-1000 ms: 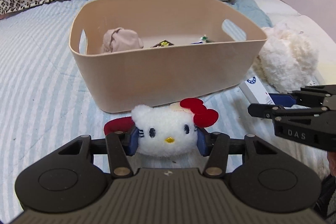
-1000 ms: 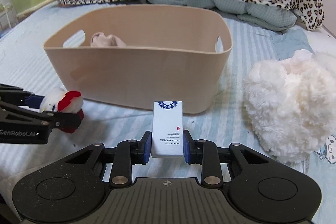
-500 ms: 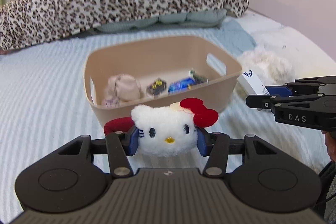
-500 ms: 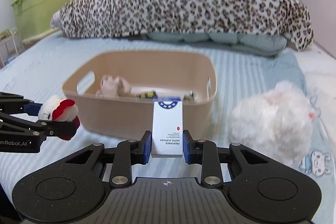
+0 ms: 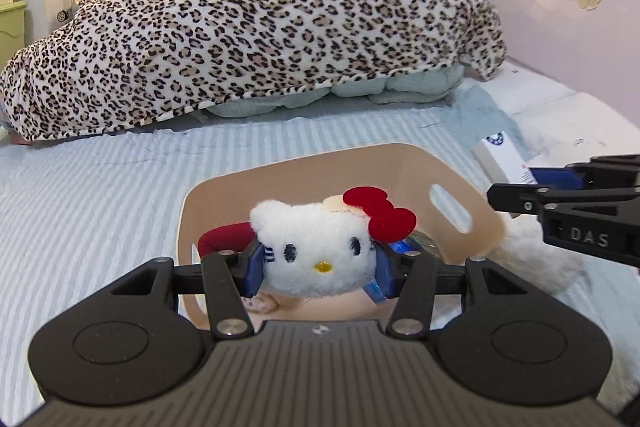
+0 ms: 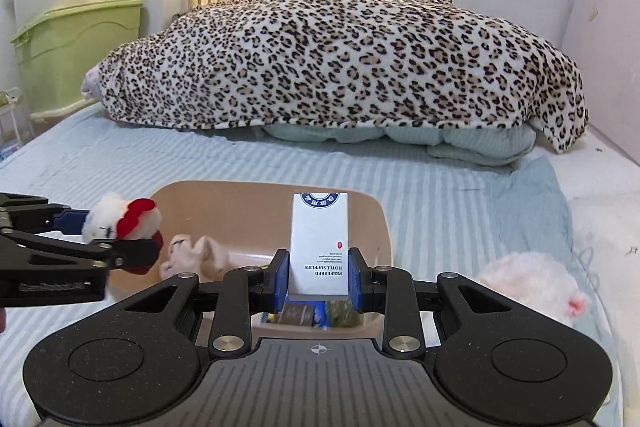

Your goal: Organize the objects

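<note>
Both grippers loaded above the beige tub (image 5: 320, 163)
Left gripper (image 5: 318, 263) fingers clamp a fluffy white cat plush (image 5: 316, 247); right gripper (image 6: 319, 277) fingers clamp a smooth white box (image 6: 320, 243).

The left black two-finger gripper (image 5: 319, 263) is level, its blue pads (image 5: 253, 269) clamped inward. At three o'clock from it, the right black two-finger gripper (image 6: 319, 275) is likewise clamped, pads (image 6: 281, 279) upright.
</note>
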Available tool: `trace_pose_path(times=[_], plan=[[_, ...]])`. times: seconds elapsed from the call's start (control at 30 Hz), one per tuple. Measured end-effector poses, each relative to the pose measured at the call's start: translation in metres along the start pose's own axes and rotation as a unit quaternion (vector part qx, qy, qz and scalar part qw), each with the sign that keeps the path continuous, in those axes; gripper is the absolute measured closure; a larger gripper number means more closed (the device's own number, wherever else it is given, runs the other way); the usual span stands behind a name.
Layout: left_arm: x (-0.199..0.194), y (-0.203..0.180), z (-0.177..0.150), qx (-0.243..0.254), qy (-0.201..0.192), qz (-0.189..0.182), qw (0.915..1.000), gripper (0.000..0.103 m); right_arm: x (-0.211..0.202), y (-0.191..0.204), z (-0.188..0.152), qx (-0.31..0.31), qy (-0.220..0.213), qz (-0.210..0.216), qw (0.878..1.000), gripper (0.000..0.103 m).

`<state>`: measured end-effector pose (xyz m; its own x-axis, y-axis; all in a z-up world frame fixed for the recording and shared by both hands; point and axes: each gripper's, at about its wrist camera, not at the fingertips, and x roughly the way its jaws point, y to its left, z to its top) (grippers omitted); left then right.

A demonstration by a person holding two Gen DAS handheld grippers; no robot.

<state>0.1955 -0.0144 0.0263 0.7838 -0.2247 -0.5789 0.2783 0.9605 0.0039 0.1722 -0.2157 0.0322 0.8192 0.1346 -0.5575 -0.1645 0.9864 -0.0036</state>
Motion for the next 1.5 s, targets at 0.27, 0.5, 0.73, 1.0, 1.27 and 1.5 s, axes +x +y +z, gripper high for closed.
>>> trace_pose_path(times=[0.27, 0.5, 0.73, 1.0, 1.27, 1.5], plan=[[0.062, -0.005, 0.006, 0.006, 0.042, 0.042, 0.9982, 0.049, 0.05, 0.004, 0.005, -0.012, 0.022, -0.023, 0.999, 0.075], [0.103, -0.001, -0.003, -0.002, 0.089, 0.056, 0.9944, 0.048, 0.086, 0.008, -0.003, -0.013, 0.055, -0.032, 0.998, 0.075], [0.11, 0.001, -0.004, -0.003, 0.106, 0.049, 0.9931, 0.042, 0.107, 0.007, -0.013, -0.002, 0.091, -0.027, 0.995, 0.063], [0.098, 0.004, -0.002, -0.017, 0.104, 0.059, 0.9927, 0.022, 0.086, 0.006, -0.009, 0.012, 0.075, -0.033, 0.997, 0.036], [0.063, 0.005, 0.004, -0.024, 0.079, 0.058, 0.9949, 0.019, 0.048, 0.006, 0.0, 0.02, 0.055, -0.03, 0.998, 0.025], [0.024, 0.006, 0.002, -0.032, 0.072, 0.061, 0.995, 0.019, 0.007, 0.008, -0.002, 0.023, 0.033, -0.034, 0.999, 0.022]])
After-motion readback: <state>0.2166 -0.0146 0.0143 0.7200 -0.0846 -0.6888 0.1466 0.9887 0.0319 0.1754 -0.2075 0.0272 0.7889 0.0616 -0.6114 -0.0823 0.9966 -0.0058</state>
